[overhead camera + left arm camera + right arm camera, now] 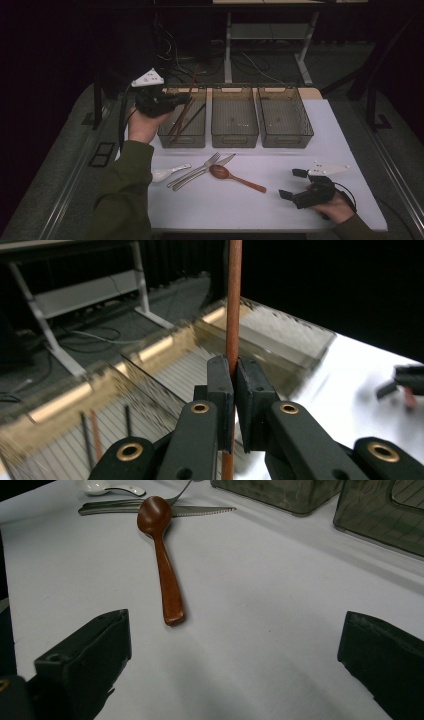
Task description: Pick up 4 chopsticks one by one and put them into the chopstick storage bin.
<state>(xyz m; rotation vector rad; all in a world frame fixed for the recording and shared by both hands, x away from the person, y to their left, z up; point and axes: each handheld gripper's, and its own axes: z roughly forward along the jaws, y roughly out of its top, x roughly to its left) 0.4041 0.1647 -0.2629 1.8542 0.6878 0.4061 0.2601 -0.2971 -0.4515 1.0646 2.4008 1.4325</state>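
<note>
A slim reddish-brown wooden chopstick [233, 305] is clamped between the closed jaws of the left gripper [176, 99], held steeply over the leftmost of three translucent grey plastic bins [200, 131], where other sticks already lie. The sorting step is judged to be the drop-off: the chopstick must be lowered along the bin's length before release. The right gripper [292, 184] is rested wide open and empty near the brown wooden spoon [161, 555] on the white table [325, 140].
</note>
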